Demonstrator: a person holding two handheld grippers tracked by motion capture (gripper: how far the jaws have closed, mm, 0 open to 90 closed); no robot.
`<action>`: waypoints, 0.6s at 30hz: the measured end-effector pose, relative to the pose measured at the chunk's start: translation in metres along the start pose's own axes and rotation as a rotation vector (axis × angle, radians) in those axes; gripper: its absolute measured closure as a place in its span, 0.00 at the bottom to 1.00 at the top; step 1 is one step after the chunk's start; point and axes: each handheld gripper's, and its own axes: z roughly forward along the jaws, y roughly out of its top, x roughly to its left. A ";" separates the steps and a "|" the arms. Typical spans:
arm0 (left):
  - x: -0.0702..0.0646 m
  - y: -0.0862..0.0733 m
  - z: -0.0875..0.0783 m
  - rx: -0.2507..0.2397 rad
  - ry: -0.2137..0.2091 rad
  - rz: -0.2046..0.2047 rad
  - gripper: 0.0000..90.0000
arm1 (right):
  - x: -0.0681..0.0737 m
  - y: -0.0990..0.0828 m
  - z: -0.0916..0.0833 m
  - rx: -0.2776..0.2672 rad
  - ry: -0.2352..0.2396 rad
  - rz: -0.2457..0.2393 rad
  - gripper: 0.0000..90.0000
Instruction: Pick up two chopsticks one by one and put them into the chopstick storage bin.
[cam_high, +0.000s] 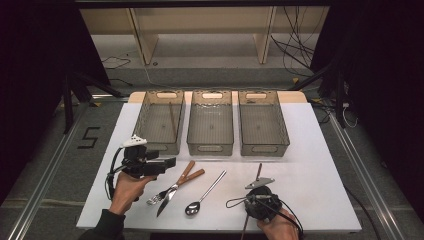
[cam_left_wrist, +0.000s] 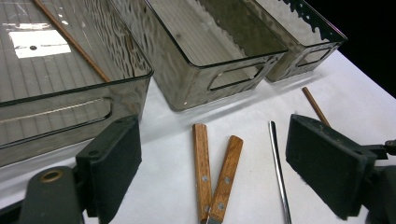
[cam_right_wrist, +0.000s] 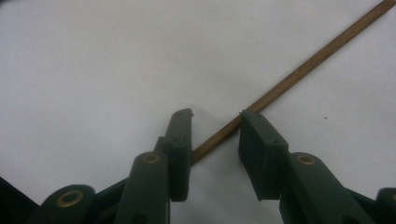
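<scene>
A wooden chopstick lies on the white table at the front right. My right gripper points down over it, jaws open and astride the stick, pads not pressing it. My left gripper hovers at the front left, held level and wide open, with nothing between its jaws. Ahead of it lie a knife and a fork with wooden handles, and a spoon. The loose chopstick also shows past its right jaw.
Three smoky clear bins stand in a row at the back: left, middle, right. Another chopstick rests in the left bin. Bare white table lies to the right of the right gripper.
</scene>
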 end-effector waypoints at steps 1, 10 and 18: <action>0.000 0.000 0.000 0.000 0.001 -0.001 0.20 | 0.001 0.000 0.000 0.001 -0.003 -0.003 0.72; -0.002 -0.001 0.002 0.003 -0.003 0.001 0.20 | 0.002 0.001 0.000 0.017 -0.009 -0.033 0.75; -0.002 -0.001 0.003 0.007 -0.006 0.003 0.20 | -0.008 -0.003 -0.005 0.019 0.006 -0.020 0.84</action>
